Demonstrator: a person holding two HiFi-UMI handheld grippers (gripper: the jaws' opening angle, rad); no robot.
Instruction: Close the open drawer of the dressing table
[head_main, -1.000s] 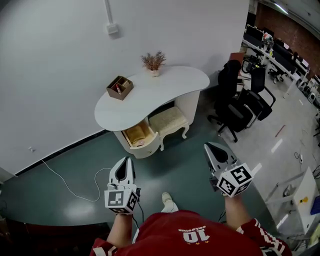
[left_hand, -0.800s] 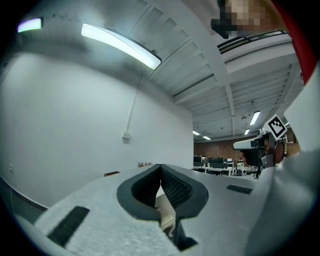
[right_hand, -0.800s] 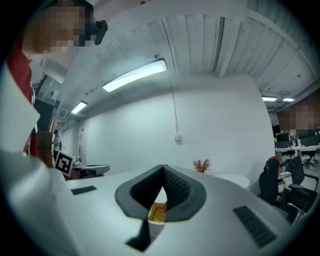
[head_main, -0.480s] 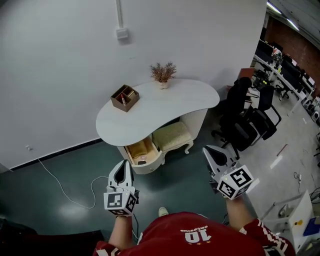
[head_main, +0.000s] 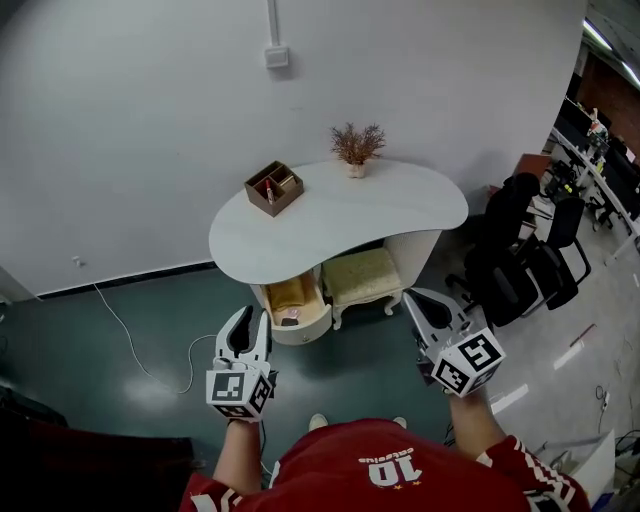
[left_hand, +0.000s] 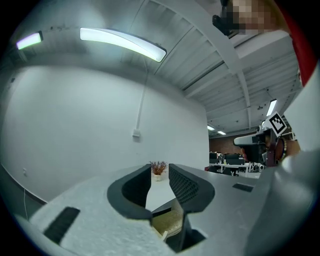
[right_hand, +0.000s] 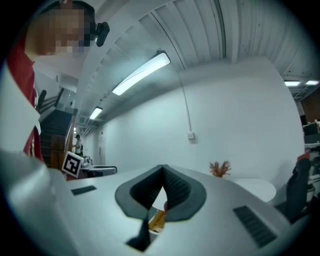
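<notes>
Between the left claw's (head_main: 247, 318) jaws nothing sits; they stand apart and have just been opening. Beside it, the right claw (head_main: 413, 298) has its jaws together, empty. Ahead of both and clear of them, nearer the left claw, the drawer (head_main: 292, 303) stands open under the table (head_main: 340, 215). A stool (head_main: 365, 276) stands just right of the drawer; farther back, a box (head_main: 274, 187) and a plant (head_main: 357, 145) stand on the tabletop.
</notes>
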